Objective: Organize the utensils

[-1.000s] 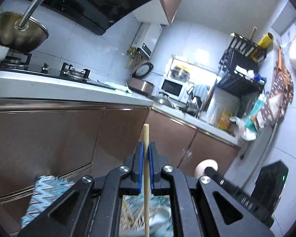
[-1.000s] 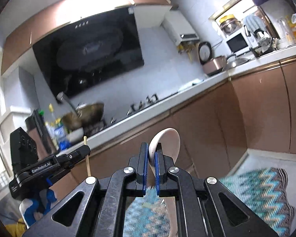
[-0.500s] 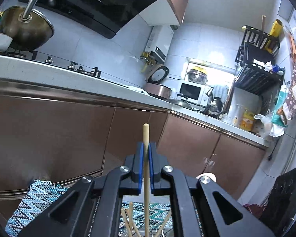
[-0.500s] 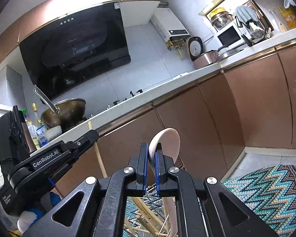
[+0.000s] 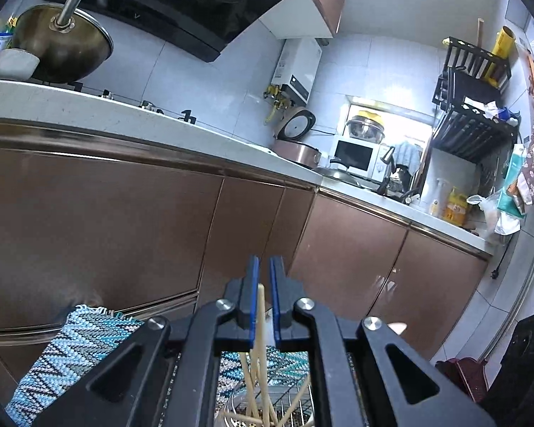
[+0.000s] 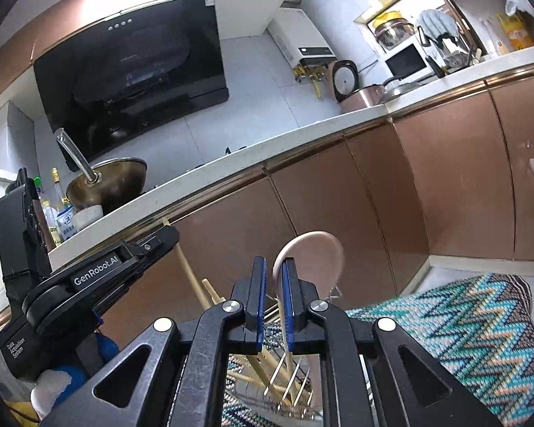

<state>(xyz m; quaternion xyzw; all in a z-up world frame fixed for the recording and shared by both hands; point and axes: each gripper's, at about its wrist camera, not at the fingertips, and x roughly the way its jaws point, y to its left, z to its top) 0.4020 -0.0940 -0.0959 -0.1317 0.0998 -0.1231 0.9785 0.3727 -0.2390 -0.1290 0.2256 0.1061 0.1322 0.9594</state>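
Left gripper (image 5: pixel 262 277) has just been opening; its jaws stand slightly apart with a wooden chopstick (image 5: pixel 259 320) upright between them, the pads no longer pressing it. Its lower end drops among other chopsticks in a wire utensil basket (image 5: pixel 284 404) below, which rests on a zigzag-patterned mat (image 5: pixel 64 348). Right gripper (image 6: pixel 273 284) has likewise just been opening; a pale spoon (image 6: pixel 313 256) stands bowl-up between its jaws, leaning on the right pad, handle down toward the same basket. Judged handling: the chopstick is light, stiff and smooth, and is best gripped mid-shaft. The spoon looks rigid, possibly breakable, and top-heavy; take hold on the handle just below the bowl.
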